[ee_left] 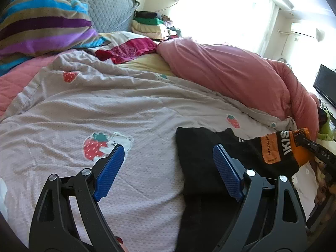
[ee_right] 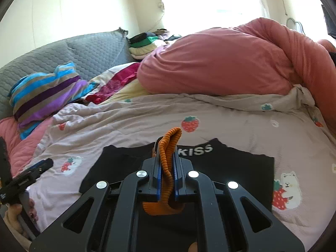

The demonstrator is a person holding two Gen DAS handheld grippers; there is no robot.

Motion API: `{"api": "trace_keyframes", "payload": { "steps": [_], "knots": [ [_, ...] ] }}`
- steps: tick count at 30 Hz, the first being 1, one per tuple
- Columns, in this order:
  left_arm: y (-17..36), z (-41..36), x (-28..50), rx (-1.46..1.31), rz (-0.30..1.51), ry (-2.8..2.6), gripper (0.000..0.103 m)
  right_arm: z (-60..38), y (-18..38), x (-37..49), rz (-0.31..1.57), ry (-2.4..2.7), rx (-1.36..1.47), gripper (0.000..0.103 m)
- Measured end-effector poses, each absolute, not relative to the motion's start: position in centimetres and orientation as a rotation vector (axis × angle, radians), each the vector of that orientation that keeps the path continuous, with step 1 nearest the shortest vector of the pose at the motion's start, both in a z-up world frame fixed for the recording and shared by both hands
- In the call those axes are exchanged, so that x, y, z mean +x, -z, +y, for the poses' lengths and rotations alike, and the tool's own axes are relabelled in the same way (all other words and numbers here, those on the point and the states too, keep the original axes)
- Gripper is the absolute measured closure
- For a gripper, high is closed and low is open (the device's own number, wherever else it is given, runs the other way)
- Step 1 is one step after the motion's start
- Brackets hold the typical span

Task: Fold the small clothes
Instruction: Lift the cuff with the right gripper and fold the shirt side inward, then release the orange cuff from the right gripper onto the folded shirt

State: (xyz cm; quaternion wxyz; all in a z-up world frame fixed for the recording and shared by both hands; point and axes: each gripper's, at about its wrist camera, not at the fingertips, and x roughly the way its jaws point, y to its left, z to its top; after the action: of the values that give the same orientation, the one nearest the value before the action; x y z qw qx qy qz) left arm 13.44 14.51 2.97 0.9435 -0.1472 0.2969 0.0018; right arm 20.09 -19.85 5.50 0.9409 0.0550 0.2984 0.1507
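A small black garment [ee_right: 117, 163] with an orange ribbed band [ee_right: 168, 147] and white "KISS" lettering lies on the strawberry-print bedspread [ee_right: 231, 121]. My right gripper [ee_right: 167, 157] is shut on the orange band and lifts it off the black cloth. In the left wrist view the garment [ee_left: 199, 147] lies at the right, with the orange band [ee_left: 298, 147] held up by the right gripper's fingers [ee_left: 310, 145]. My left gripper [ee_left: 166, 153] is open and empty, its right finger over the garment's left part. It also shows in the right wrist view [ee_right: 42, 166].
A pink duvet [ee_left: 231, 71] is heaped along the far right of the bed. A striped pillow [ee_left: 42, 25] and a red cloth [ee_left: 130, 50] lie at the head, by a grey headboard [ee_left: 109, 10]. Folded clothes [ee_left: 149, 25] are stacked behind.
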Motion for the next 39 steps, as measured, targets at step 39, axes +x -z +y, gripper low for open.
{"api": "trace_keyframes", "payload": {
  "steps": [39],
  "knots": [
    [1.8, 1.6, 22.9, -0.114, 0.934, 0.195, 0.024, -26.6, -1.1, 20.5, 0.703, -0.144, 0.169, 0.085]
  ]
}}
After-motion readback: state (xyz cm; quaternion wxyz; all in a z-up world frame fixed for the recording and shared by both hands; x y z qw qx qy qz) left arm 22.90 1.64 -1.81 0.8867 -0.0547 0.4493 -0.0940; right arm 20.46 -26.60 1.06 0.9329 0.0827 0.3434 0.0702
